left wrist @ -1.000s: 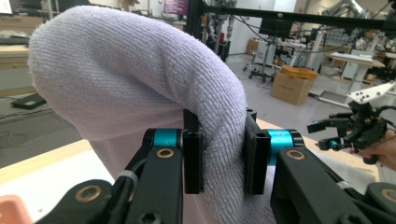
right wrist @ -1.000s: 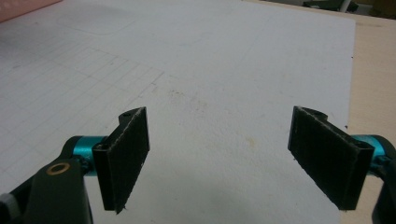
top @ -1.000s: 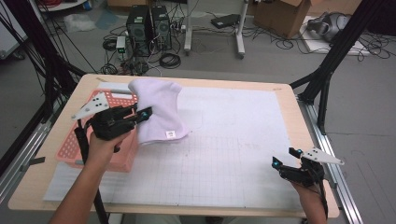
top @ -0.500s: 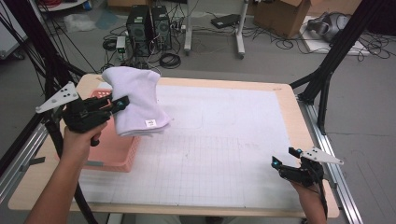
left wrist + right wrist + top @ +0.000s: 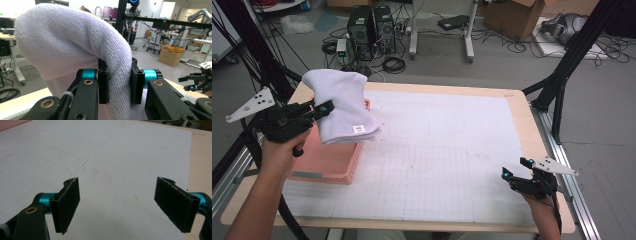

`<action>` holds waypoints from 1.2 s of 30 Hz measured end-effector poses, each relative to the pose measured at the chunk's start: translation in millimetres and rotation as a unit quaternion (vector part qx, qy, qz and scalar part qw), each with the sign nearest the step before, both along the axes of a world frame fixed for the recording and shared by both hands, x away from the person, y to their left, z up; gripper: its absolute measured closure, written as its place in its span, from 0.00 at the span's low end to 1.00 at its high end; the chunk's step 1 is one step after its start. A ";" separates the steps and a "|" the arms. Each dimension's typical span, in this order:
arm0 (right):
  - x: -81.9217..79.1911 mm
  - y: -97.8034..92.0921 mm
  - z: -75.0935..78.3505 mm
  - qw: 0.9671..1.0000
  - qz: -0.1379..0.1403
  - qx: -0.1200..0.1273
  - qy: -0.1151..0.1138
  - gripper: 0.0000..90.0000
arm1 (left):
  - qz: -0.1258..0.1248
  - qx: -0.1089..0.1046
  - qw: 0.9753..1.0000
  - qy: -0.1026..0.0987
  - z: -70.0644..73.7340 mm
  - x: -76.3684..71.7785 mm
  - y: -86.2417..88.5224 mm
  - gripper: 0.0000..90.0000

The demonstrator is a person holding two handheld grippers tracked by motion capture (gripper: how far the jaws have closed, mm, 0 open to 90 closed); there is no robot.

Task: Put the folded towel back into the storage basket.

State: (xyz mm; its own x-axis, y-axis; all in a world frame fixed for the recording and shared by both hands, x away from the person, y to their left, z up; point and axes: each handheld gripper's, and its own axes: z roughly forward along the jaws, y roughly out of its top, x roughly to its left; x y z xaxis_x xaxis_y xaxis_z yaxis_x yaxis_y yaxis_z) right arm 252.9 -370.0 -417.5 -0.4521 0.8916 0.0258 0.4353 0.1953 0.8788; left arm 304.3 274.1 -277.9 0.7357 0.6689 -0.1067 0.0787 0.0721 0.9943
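High view first: the left gripper (image 5: 323, 109) sits at about 9 o'clock on the table, jaws clenched on a fold of a white towel (image 5: 344, 107). The towel hangs lifted over the far end of a pink basket (image 5: 329, 162), which sits at the table's left edge. The cloth covers the basket's far rim, so I can't tell if the towel touches it or what's inside. There's a small label on the towel, too tiny to read. The right gripper (image 5: 516, 174) is way off at roughly 4 o'clock, low near the front edge of the white gridded mat (image 5: 442, 150), well apart from the towel. The forearm behind it is cut off by the bottom of the frame.

Left gripper view: the towel (image 5: 75, 45) bulges up over the jaws and blocks most of what's ahead. A thick fold is pinched tight between the two pads, and the cloth's lower part runs out of frame. The right gripper (image 5: 197, 81) peeks in at 3 o'clock, partly cut off.

Right gripper view: jaws spread wide and released, nothing between them, just the mat (image 5: 120, 157) below with some faint smudges. A sliver of pink shows at 11 o'clock, too little to make out.
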 end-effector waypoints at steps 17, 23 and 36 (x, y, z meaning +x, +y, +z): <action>0.6 1.7 -0.1 1.000 -0.001 -0.001 0.002 0.22 | 0.019 0.013 1.000 -0.008 8.3 -7.5 29.4 0.82; 1.3 4.2 -0.3 1.000 0.003 -0.006 0.002 0.22 | 0.023 0.016 1.000 -0.001 1.6 -6.3 40.9 0.82; 1.6 7.9 -1.2 1.000 0.004 -0.010 0.006 0.22 | 0.034 0.007 0.999 0.035 -31.2 6.5 61.3 0.82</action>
State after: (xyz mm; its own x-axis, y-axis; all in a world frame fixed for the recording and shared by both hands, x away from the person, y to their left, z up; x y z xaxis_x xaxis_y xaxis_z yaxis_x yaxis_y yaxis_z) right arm 254.5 -362.1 -418.8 -0.4596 0.8880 0.0134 0.4441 0.2168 0.8694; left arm 310.8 335.4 -309.1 0.6797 0.7187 -0.1465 0.1441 0.0650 0.9874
